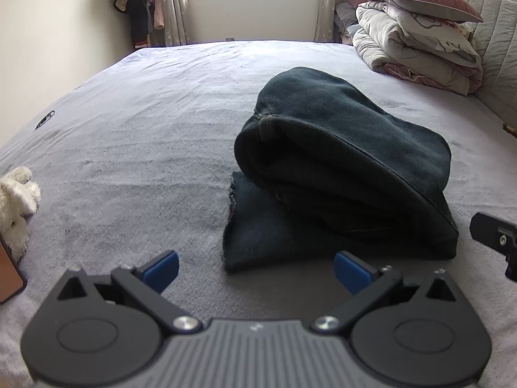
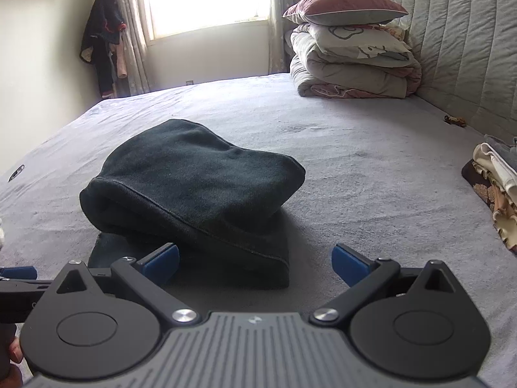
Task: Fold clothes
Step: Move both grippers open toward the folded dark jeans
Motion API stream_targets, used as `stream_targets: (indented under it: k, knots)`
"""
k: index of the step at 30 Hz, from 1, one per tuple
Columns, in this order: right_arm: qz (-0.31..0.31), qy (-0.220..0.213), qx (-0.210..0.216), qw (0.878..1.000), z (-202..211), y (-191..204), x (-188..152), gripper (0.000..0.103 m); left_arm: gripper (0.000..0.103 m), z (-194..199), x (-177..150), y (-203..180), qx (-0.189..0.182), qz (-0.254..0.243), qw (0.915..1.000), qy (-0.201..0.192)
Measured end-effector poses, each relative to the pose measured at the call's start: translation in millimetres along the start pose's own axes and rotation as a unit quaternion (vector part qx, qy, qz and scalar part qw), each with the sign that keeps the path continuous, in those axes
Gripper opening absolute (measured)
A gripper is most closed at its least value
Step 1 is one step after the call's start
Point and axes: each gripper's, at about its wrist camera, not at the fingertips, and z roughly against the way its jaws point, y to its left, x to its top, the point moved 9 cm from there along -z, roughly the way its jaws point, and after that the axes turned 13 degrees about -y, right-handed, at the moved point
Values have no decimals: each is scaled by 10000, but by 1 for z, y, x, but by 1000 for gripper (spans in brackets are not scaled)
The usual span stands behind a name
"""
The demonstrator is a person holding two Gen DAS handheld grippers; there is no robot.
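Note:
A dark green-black garment (image 1: 339,168) lies folded in a thick bundle on the grey bed sheet (image 1: 145,148), with one flat layer sticking out underneath toward me. It also shows in the right wrist view (image 2: 194,187). My left gripper (image 1: 255,268) is open and empty, just short of the garment's near edge. My right gripper (image 2: 255,265) is open and empty, its left pad (image 2: 161,260) close to the garment's near right corner. Part of the right gripper (image 1: 494,239) shows at the right edge of the left wrist view.
A pile of folded quilts and pillows (image 2: 349,51) sits at the bed's far right by the padded headboard (image 2: 468,58). Folded clothes (image 2: 494,187) lie at the right edge. A white plush toy (image 1: 16,203) lies at the left edge. Clothes hang in the far corner (image 1: 142,6).

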Motion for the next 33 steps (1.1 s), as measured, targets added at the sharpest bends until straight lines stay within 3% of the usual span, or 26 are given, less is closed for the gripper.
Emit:
stream_targets:
  k: [33]
  knots:
    - [32, 198, 84, 9998, -20, 8, -12, 103, 103, -16, 3, 12, 59, 46, 9998, 171]
